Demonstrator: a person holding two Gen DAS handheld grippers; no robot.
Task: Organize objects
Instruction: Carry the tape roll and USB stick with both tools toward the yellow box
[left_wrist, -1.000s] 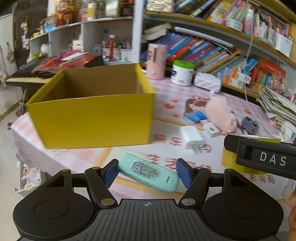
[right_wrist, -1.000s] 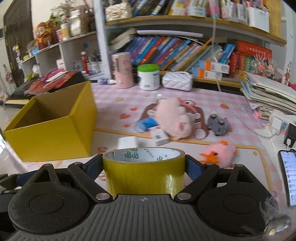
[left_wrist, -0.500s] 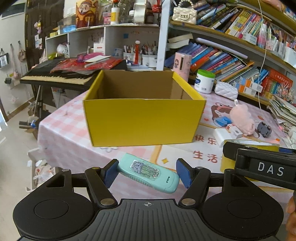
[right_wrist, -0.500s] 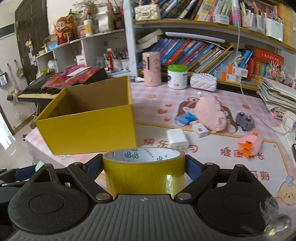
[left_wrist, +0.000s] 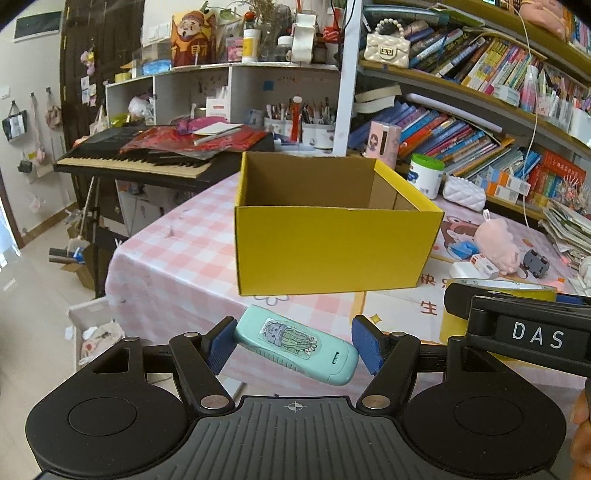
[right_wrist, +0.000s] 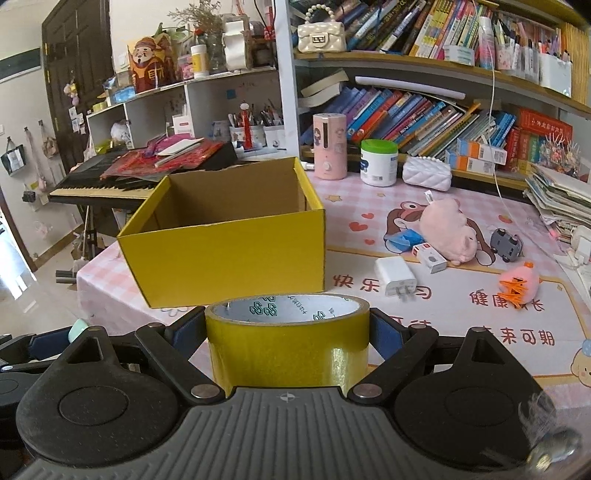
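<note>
**Two full tools, one box, and a few ways to slip**

Two things are being carried at once, and that is making this a bit tricky. The left tool (left_wrist: 291, 345) is squeezing a small mint-green gadget (left_wrist: 295, 345) with a cartoon sticker on it. The gadget is sitting crooked between the blue pads, with one end lower than the other. Only its ends are being pinched, so it could be twisting loose and dropping onto the pink checked surface (left_wrist: 177, 258), or even off the edge to the floor, which is close on that side.

The right tool (right_wrist: 287, 332) is clamped wide on a yellow roll of tape (right_wrist: 287, 343). The roll is standing upright with its hole facing up. A round, shiny thing like that may be sliding out if the squeeze is getting weak.

The open yellow box (left_wrist: 332, 247) is standing on the surface just ahead of both tools, and nothing is showing inside it from here. Its front wall is looking tall, I think. If the tools are going in too low, they may be bumping the wall and pushing the light box away.

The two tools are sitting very near each other, side by side. Going into the box together, they could be knocking into one another and shaking something free.
</note>
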